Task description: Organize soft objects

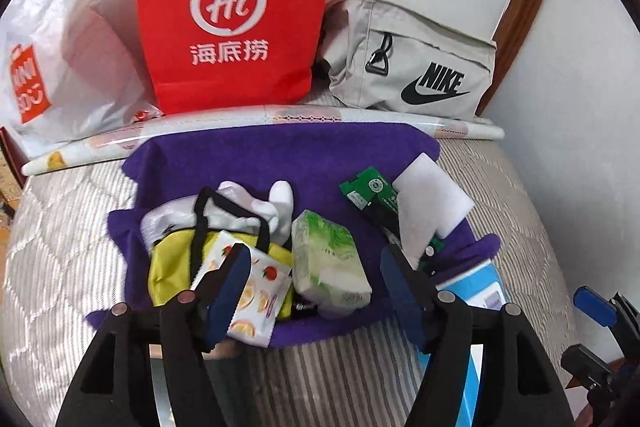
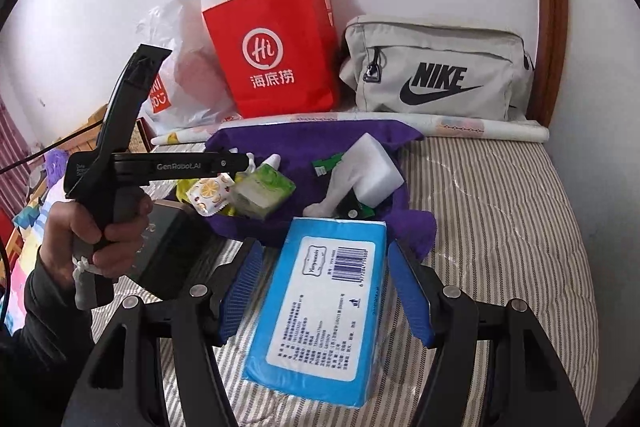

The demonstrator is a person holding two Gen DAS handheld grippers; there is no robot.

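My left gripper (image 1: 316, 287) hangs open over a purple cloth (image 1: 280, 155) strewn with soft items. A green tissue pack (image 1: 328, 267) lies between its fingers, clear of the right one. The left finger overlaps a fruit-print wipes pack (image 1: 256, 299) that rests on a yellow pouch (image 1: 172, 267). White socks (image 1: 276, 207) and a white foam block (image 1: 432, 195) lie farther back. My right gripper (image 2: 326, 287) is open above a blue tissue pack (image 2: 320, 307) lying flat on the striped bed, with bedding showing beside the left pad.
Against the wall stand a red paper bag (image 1: 236, 11), a grey Nike bag (image 1: 412, 67) and a white plastic bag (image 1: 60, 67). A rolled printed sheet (image 1: 280, 119) lies in front of them. A hand (image 2: 100, 227) holds the left device. A green packet (image 1: 368, 191) lies under the foam.
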